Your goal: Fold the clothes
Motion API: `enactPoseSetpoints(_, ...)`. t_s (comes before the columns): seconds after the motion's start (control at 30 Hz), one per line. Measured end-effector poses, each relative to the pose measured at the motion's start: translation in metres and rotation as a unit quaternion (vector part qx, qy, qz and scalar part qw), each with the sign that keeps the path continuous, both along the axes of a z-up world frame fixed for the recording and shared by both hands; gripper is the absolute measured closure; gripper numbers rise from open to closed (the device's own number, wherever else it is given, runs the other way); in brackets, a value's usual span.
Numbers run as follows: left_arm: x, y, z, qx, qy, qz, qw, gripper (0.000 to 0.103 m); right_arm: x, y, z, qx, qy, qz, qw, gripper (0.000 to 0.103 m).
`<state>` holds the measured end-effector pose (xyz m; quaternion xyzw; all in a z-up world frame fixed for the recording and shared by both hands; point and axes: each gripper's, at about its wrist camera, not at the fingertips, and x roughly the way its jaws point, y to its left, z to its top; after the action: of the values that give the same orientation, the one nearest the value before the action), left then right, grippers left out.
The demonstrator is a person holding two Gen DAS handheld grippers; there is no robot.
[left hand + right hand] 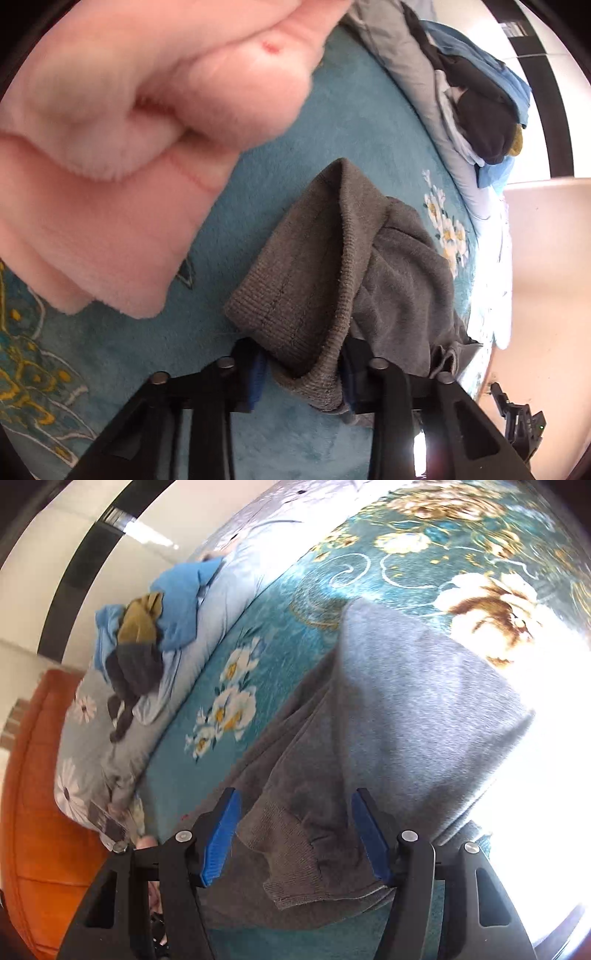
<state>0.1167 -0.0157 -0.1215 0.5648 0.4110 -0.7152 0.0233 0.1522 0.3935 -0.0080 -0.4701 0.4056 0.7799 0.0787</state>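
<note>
A: Sweater (388, 716) on the blanket (280, 602)?

B: Yes. My left gripper (303, 373) pinches its cuff; my right gripper (295, 834) gapes around the hem, unclamped. Lifting now, 1 side sags.

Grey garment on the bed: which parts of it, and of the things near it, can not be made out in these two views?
- Grey garment: left wrist view, its far part is bunched, so its kind is unclear.
- Left gripper: its pads are hidden by the ribbed cuff.
- Pink fleece: blurred, cut off by the edge.
- Clothes pile: right wrist view, too small to identify.
- Blanket: washed out by glare.
</note>
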Motion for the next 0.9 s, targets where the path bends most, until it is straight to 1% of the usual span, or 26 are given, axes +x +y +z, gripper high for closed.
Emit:
enactPoseSetpoints(0.1,-0.006,0.016,0.028,-0.042,0.031,-0.032,0.9982,0.079,0.001,0.008,0.005,-0.007,0.007,-0.011,1.000,0.039)
enactPoseSetpoints(0.2,-0.011,0.036,0.066,-0.061,0.089,-0.077,0.9912,0.081,0.005,0.020,0.013,-0.003,0.013,-0.016,1.000,0.039)
enactPoseSetpoints(0.23,-0.014,0.046,0.082,-0.064,0.114,-0.095,0.9869,0.081,0.005,0.025,0.013,-0.003,0.014,-0.018,1.000,0.039)
enactPoseSetpoints(0.3,-0.023,0.073,0.113,-0.070,0.162,-0.135,0.9750,0.081,0.008,0.035,0.014,-0.003,0.017,-0.026,1.000,0.039)
enactPoseSetpoints(0.37,-0.036,0.103,0.134,-0.068,0.196,-0.168,0.9635,0.081,0.012,0.046,0.015,-0.003,0.021,-0.036,0.999,0.039)
enactPoseSetpoints(0.47,-0.051,0.149,0.157,-0.054,0.237,-0.221,0.9444,0.081,0.019,0.063,0.014,-0.003,0.025,-0.053,0.998,0.039)
enactPoseSetpoints(0.5,-0.057,0.169,0.160,-0.051,0.243,-0.238,0.9390,0.081,0.022,0.068,0.014,-0.004,0.026,-0.059,0.998,0.039)
enactPoseSetpoints(0.57,-0.074,0.214,0.161,-0.047,0.241,-0.274,0.9298,0.081,0.028,0.080,0.014,-0.003,0.026,-0.070,0.997,0.039)
enactPoseSetpoints(0.63,-0.080,0.249,0.160,-0.050,0.239,-0.308,0.9198,0.081,0.035,0.092,0.012,-0.002,0.024,-0.081,0.996,0.039)
enactPoseSetpoints(0.73,-0.077,0.297,0.149,-0.076,0.229,-0.356,0.9027,0.081,0.045,0.109,0.010,0.001,0.016,-0.093,0.996,0.039)
enactPoseSetpoints(0.9,-0.067,0.349,0.110,-0.104,0.179,-0.413,0.8871,0.080,0.061,0.130,0.004,0.003,0.003,-0.110,0.994,0.039)
